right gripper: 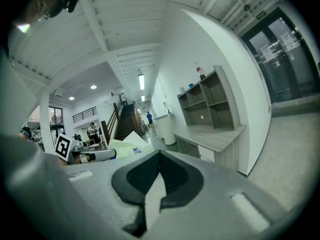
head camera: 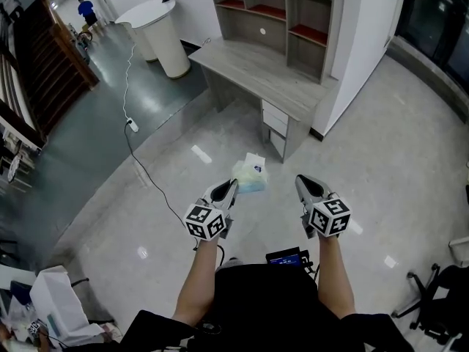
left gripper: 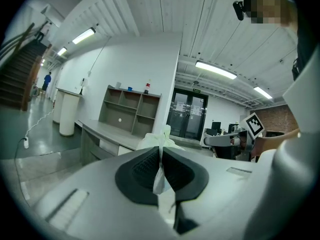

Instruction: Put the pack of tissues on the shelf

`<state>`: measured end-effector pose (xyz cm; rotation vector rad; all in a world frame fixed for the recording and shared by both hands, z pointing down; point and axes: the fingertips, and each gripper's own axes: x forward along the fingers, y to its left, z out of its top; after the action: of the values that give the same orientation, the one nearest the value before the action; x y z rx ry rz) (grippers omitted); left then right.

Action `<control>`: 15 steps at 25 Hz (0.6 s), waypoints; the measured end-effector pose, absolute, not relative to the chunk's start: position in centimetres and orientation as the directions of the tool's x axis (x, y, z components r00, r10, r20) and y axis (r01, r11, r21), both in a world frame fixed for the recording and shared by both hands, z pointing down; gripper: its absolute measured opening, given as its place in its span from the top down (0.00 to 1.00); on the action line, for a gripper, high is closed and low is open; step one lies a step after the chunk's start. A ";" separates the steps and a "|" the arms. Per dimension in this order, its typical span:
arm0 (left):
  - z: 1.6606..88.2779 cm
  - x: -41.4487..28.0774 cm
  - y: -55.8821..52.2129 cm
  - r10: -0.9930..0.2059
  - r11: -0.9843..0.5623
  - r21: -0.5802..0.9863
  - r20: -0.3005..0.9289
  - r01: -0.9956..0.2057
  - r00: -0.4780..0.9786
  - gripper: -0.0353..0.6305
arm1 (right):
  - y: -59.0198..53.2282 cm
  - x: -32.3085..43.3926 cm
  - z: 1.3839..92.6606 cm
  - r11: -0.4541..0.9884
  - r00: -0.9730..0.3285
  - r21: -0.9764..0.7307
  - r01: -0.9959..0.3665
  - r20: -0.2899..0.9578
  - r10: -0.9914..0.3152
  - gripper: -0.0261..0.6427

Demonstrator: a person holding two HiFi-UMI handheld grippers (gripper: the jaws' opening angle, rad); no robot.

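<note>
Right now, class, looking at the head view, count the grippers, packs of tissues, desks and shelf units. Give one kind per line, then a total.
grippers: 2, the left gripper and the right gripper
pack of tissues: 1
desk: 1
shelf unit: 1
total: 5

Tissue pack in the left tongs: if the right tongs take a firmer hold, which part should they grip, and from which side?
Likely its free end, from the right. The left tongs pinch only a flap of wrapper, so the tissue pack sticks out past them toward the right tongs. Those are shut and empty, so open them first and close across the soft body.
</note>
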<state>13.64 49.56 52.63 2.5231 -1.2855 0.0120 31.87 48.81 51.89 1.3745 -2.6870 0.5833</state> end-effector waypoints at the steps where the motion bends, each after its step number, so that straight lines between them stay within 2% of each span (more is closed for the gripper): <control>1: 52.8 13.8 49.6 -0.793 -0.542 0.270 0.147 -0.796 0.591 0.93 | 48.8 32.1 52.1 0.532 -0.603 -0.304 -0.790 0.231 -0.764 0.96; 15: 54.0 12.7 47.9 -0.831 -0.482 0.307 0.136 -0.820 0.539 0.93 | 46.8 31.8 54.2 0.558 -0.633 -0.306 -0.771 0.274 -0.724 0.96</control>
<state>12.69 47.85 53.98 2.4460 -1.3629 -0.0439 31.81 46.85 54.21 1.2861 -2.6689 0.6120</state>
